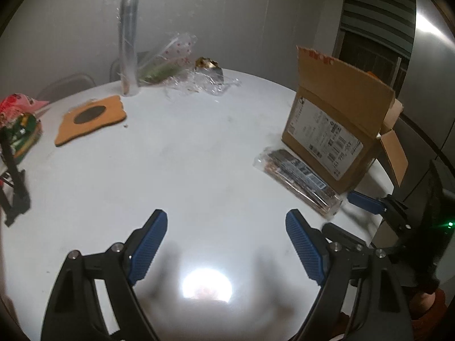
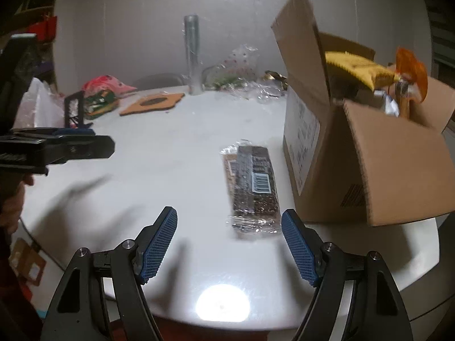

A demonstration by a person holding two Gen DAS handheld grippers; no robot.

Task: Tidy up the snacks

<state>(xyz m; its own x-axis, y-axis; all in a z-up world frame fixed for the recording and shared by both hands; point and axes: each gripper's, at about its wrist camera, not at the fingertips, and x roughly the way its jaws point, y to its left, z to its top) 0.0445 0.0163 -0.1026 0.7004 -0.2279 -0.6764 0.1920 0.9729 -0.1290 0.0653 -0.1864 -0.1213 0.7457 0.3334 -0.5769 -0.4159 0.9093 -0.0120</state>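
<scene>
One clear-wrapped snack pack (image 2: 251, 187) lies flat near the tabletop's (image 2: 159, 170) right edge, just beside the one open cardboard box (image 2: 369, 170), which holds several packets. Two grippers hover over the near edge, the left (image 1: 226, 238) and the right (image 2: 229, 238), each with fingers apart and empty. Two snack bags (image 1: 20, 119) sit at the left edge.

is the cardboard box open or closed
Open. The cardboard box has its flaps standing up, and a yellow packet and an orange wrapper show inside it.
</scene>
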